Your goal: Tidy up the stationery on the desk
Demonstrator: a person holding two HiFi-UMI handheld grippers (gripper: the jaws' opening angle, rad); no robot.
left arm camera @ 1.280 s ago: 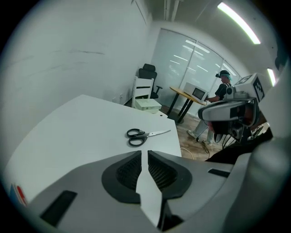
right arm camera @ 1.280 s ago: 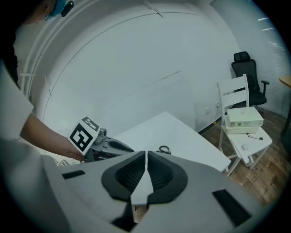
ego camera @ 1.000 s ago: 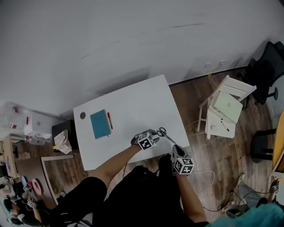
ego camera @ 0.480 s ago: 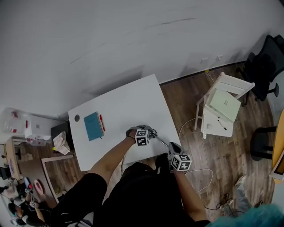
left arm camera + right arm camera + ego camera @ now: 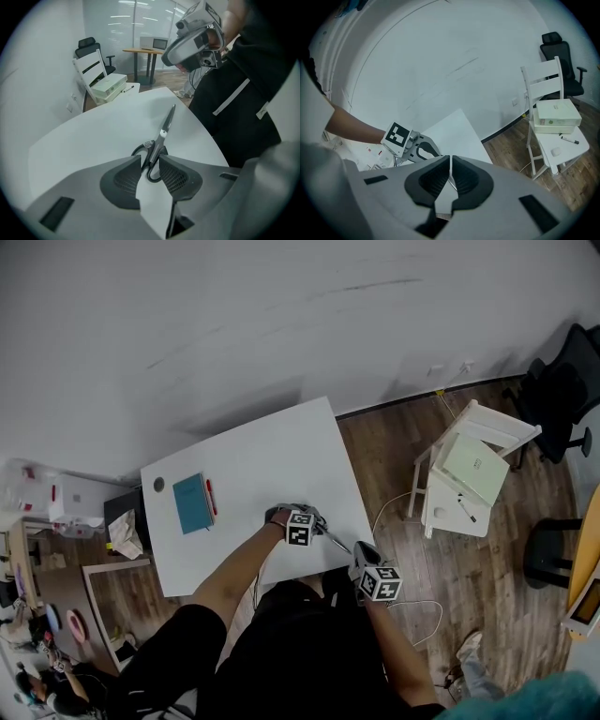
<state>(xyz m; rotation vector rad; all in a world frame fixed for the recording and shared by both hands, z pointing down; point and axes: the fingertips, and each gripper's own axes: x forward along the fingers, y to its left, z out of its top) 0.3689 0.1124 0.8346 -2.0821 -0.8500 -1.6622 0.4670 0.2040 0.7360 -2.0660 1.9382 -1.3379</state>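
On the desk [image 5: 89,136], left tongs [image 5: 150,160] grip scissors [image 5: 162,133].

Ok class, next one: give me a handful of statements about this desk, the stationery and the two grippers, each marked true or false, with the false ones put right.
1. The black-handled metal scissors have their handle between the left gripper's jaws. True.
2. The right gripper's jaws stand wide apart. False: they are together, with nothing between them.
3. The red pen lies right beside the teal notebook on the white desk. True.
4. The pale green box sits on the desk. False: it rests on the white chair beside the desk.
5. The right gripper is over the notebook. False: it is at the desk's near edge, far from it.
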